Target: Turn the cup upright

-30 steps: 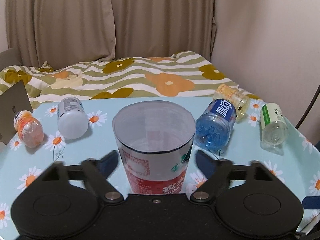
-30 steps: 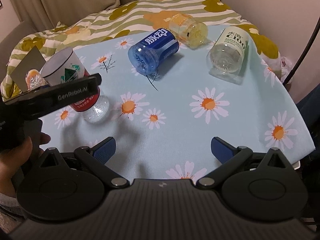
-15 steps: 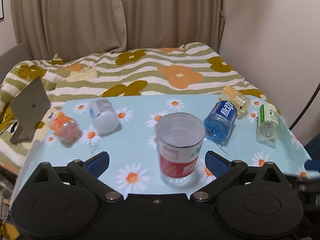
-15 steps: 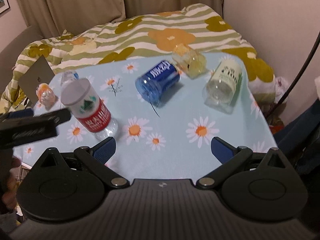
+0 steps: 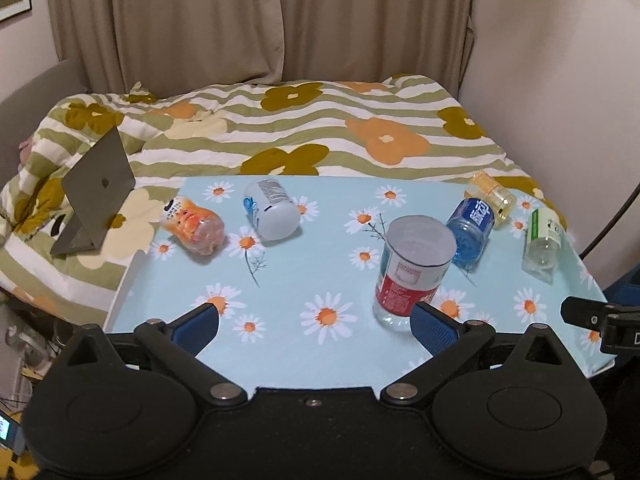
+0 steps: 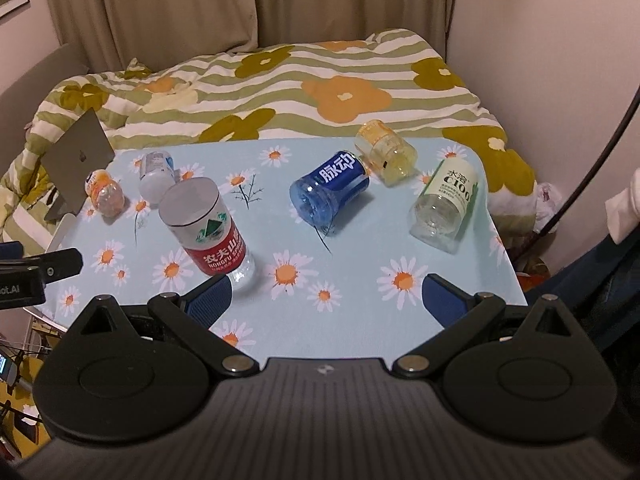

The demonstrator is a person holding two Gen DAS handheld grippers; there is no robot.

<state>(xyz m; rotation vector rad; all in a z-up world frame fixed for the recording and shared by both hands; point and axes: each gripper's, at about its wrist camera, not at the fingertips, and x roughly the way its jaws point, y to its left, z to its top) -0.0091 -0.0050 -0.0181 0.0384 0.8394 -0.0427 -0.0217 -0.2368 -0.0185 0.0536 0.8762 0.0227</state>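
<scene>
The left gripper [image 5: 314, 322] is backing away from the red-label cup [image 5: 414, 270], which is now standing upright, so the flip looks finished. Both it and the right gripper [image 6: 327, 296] are gaping wide, holding nothing.

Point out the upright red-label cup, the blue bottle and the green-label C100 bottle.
red-label cup [image 5: 412, 280]: left wrist view, on its red label.
blue bottle [image 6: 340, 178]: right wrist view, on its blue label.
green-label C100 bottle [image 6: 452, 188]: right wrist view, on its label.
</scene>
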